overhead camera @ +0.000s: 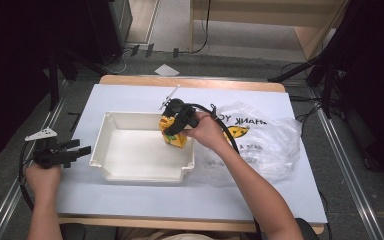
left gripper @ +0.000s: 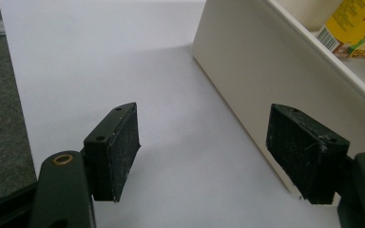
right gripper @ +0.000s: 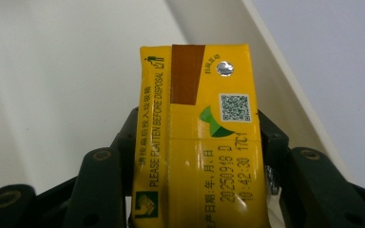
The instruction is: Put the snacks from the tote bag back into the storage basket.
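- Tub (overhead camera: 130, 170) sits mid worktop (overhead camera: 130, 200), on the sheet covering it.
- Plastic bag (overhead camera: 272, 145) lies right of the tub, just beside its right wall.
- Drink carton (overhead camera: 172, 137) is over the tub's right far corner, held between the right gripper (overhead camera: 176, 131) fingers.
- Left gripper (overhead camera: 77, 150) rests at the worktop's left edge, just left of the tub, apart from it.
- Paper scrap (overhead camera: 166, 70) lies on the floor behind the worktop.

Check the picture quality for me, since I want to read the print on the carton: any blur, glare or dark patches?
Right gripper view: the carton is sharp, its print readable, mild sheen low down. Left gripper view: the pads are crisp, the tray slightly soft. High view: the table is evenly lit, the room's edges dark, the bag shows some glare.
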{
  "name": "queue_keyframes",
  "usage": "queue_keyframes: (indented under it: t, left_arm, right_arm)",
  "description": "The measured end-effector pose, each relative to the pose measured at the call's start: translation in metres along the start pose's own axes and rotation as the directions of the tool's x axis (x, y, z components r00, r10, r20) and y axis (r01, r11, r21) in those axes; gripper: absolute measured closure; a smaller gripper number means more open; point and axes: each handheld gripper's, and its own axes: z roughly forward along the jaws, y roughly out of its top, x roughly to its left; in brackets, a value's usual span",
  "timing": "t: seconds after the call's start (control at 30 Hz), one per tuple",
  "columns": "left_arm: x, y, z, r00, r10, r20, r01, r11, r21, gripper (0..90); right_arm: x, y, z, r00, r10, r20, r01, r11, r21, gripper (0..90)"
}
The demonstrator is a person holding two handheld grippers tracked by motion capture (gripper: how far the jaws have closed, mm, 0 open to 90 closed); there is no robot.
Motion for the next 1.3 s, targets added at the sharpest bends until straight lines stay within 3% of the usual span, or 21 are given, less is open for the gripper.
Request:
queue_keyframes:
  t: [0.4, 0.73, 0.97, 1.3]
  left_arm:
    - [-0.001, 0.0, 0.002, 1.0, 0.004, -0.002, -0.004, 1.0, 0.009, 27.9]
    - [0.0, 0.0, 0.003, 1.0, 0.003, 0.0, -0.003, 0.9999, 0.013, 27.9]
    - [-0.001, 0.001, 0.004, 1.0, 0.005, 0.0, -0.005, 0.9999, 0.013, 27.9]
    - [0.001, 0.001, 0.003, 1.0, 0.0, 0.001, 0.0, 1.0, 0.007, 27.8]
  right_arm:
    - [-0.011, -0.005, 0.003, 0.9992, 0.035, -0.02, -0.036, 0.9992, -0.019, 51.5]
    - [-0.015, -0.009, 0.002, 0.9993, 0.03, -0.021, -0.03, 0.9995, 0.007, 50.8]
    - [-0.016, -0.009, 0.001, 0.9988, 0.033, -0.037, -0.033, 0.9995, -0.003, 48.4]
    - [-0.019, -0.011, -0.019, 0.9983, 0.044, -0.038, -0.045, 0.9986, -0.028, 44.1]
